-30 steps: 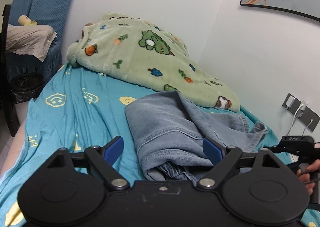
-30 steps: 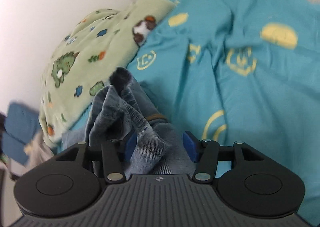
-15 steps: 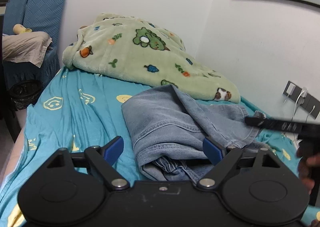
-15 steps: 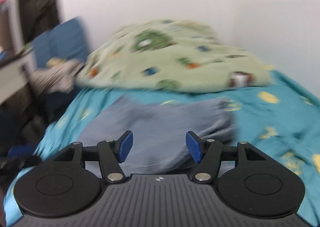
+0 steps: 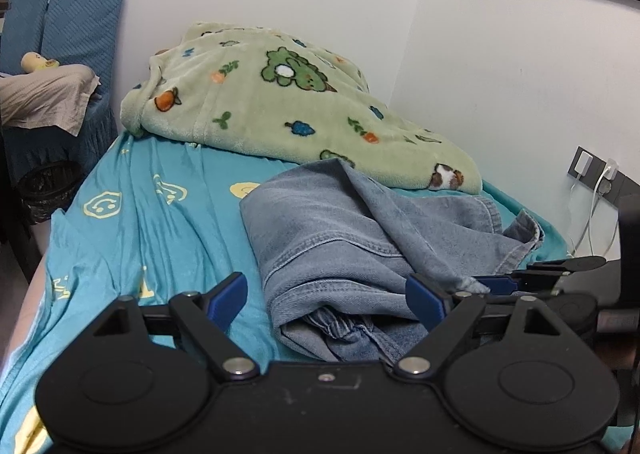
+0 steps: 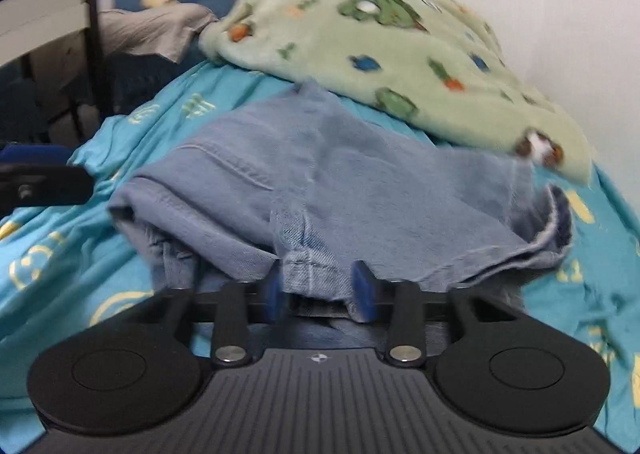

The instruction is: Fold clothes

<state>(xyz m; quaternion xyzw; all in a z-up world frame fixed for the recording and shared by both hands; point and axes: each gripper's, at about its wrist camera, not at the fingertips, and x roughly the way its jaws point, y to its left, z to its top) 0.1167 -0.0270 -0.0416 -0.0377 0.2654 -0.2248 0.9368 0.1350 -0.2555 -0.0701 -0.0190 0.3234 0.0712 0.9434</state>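
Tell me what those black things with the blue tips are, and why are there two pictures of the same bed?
Those are two grabbing tools. A person holds one in each hand, and each tool carries a small camera looking out along its two blue-tipped fingers. That is why there are two pictures: one from each tool.

The left gripper is wide open and holds nothing. The right gripper has a denim hem between its fingers; the picture is blurry, so whether it is pinching is unclear.

On the bed, a teal sheet with yellow smiley faces lies under a folded pair of blue jeans. Behind them sits a green fleece blanket with cartoon animals.
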